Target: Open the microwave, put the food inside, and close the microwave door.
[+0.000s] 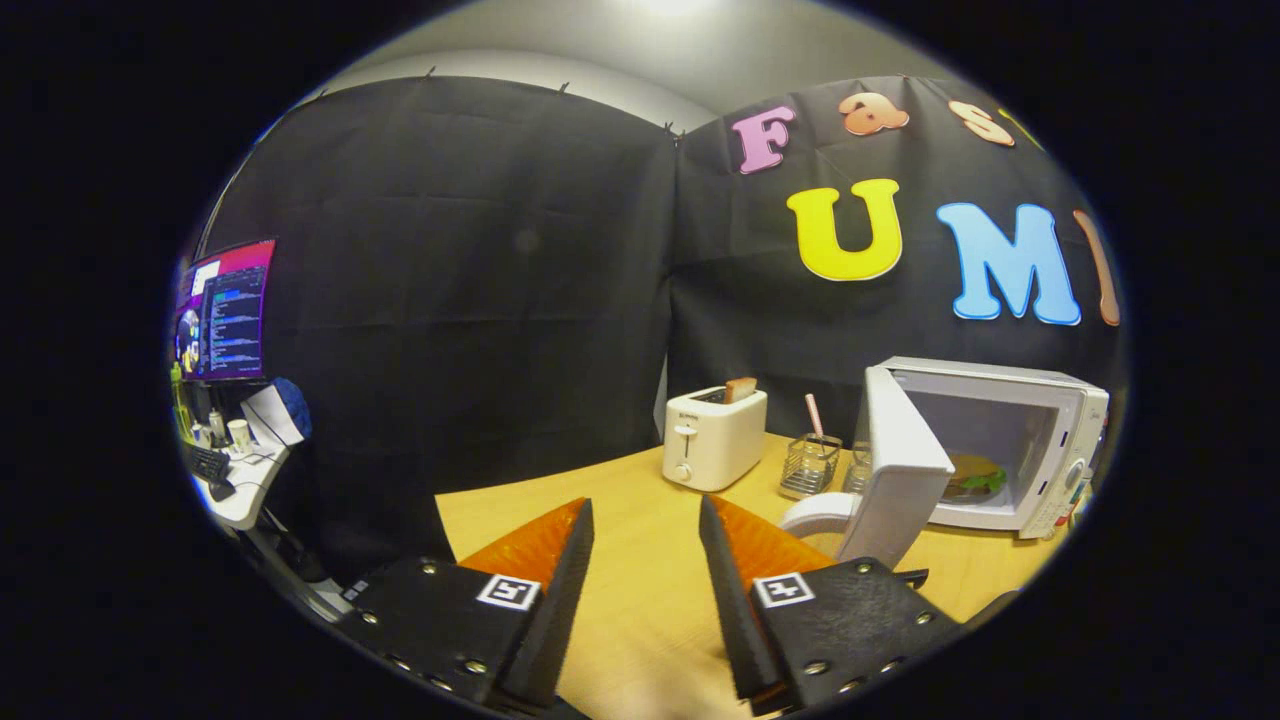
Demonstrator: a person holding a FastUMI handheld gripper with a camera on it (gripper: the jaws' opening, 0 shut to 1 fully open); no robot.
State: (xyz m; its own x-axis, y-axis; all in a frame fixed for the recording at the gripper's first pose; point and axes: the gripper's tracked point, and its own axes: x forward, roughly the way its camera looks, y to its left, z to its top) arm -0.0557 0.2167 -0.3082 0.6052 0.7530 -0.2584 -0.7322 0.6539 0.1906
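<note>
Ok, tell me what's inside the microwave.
Inside the microwave lies the food, a burger-like item with green leaves, on the cavity floor. The open door covers the cavity's near part, so nothing can be told there. The hand-held gripper is open, holding nothing.

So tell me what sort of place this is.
Probably a mock kitchen set up in a recording booth: a microwave and toaster on a wooden table, black cloth walls, the open fingers holding nothing.

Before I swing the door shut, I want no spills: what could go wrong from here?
The tongs are open and empty, left of the open microwave door. Pushing it may sweep the white plate lying at its foot. The glass holder stands just behind the door. The food already sits inside.
</note>
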